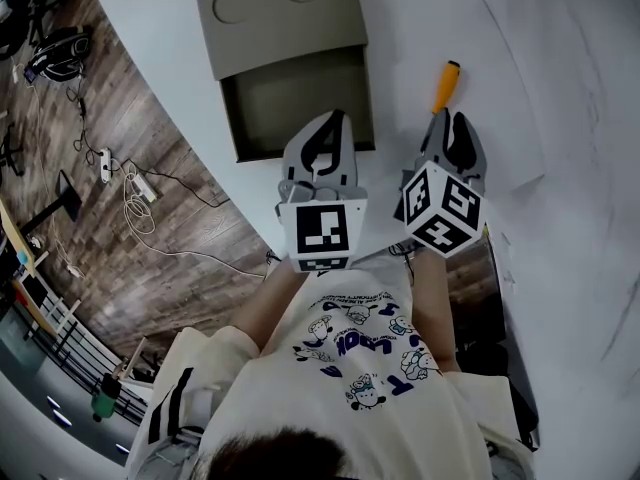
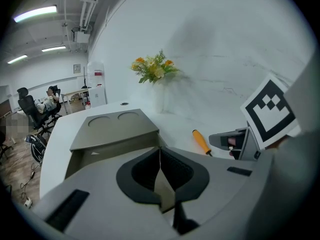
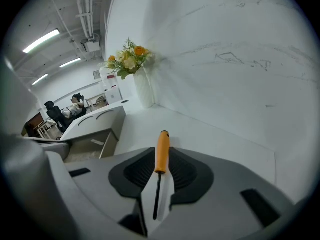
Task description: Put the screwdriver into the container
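The screwdriver point(image 1: 446, 85), with an orange handle and a thin dark shaft, lies on the white table point(image 1: 560, 218) to the right of the container. In the right gripper view its handle point(image 3: 161, 151) sits between the jaws of my right gripper point(image 3: 161, 156), which stands open around it; the shaft points back toward the camera. The container point(image 1: 240, 128) is a grey open box whose flat lid point(image 1: 280, 18) has two round recesses. My left gripper point(image 1: 333, 120) hangs over the box's near rim, shut with nothing in it point(image 2: 160, 151). The left gripper view also shows the screwdriver point(image 2: 200, 141).
A white vase of yellow and orange flowers point(image 2: 155, 70) stands at the back by the white wall point(image 3: 225, 59). The table's curved edge point(image 1: 190, 168) runs down the left, with wood floor and cables point(image 1: 135, 193) beyond it. Office chairs and a seated person are far off.
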The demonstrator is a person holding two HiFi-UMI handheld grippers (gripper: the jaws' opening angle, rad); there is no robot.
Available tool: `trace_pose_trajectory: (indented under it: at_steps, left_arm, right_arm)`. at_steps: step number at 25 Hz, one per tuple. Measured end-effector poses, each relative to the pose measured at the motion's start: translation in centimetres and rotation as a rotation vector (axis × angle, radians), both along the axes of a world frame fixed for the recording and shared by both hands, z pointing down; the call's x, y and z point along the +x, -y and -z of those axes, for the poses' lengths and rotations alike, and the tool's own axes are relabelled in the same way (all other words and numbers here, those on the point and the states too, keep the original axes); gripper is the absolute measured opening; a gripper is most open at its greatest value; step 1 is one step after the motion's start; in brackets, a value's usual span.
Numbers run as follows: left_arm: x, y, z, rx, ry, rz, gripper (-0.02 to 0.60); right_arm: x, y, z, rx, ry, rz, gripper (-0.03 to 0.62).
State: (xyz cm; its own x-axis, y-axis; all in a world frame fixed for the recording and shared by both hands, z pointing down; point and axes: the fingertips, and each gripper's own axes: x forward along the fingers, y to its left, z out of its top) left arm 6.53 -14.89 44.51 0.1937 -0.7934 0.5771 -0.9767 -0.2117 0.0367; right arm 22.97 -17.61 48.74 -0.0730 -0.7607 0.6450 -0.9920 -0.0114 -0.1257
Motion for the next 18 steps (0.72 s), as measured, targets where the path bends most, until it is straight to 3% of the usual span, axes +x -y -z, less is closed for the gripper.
trace_pose_trajectory:
  at_steps: [18]
  left_arm:
    - [-0.4,0.1,-1.1,-0.033,0.014,0.048,0.018]
  right_arm:
    - [-0.2,1.4,-3.6,-0.091,0.018,0.021,0.139]
